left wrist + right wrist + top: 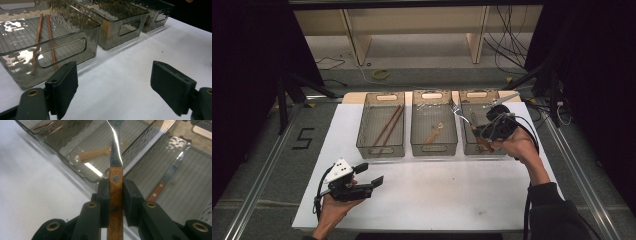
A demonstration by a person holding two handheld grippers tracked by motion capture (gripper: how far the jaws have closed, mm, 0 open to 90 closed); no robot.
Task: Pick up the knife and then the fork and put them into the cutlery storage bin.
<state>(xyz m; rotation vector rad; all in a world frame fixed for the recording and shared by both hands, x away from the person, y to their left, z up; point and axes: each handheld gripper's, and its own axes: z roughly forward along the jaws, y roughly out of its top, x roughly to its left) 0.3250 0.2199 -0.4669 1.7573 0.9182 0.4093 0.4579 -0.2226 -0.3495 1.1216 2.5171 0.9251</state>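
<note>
Evidently, a wooden-handled fork (115, 185) was clenched between the jaws of the right gripper (116, 192), above the right bin (197, 182) where a knife (165, 181) lay; a level, steady carry over the wall was advisable. The left gripper (113, 87) was held released over the table (130, 82), while the fork's tines were cut off ahead of the claw.

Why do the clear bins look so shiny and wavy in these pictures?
Left gripper view: overhead light glares white on the nearest bin and its rippled walls warp the chopsticks. Right gripper view: the fork gleams. High view: dim, dark surroundings.
</note>
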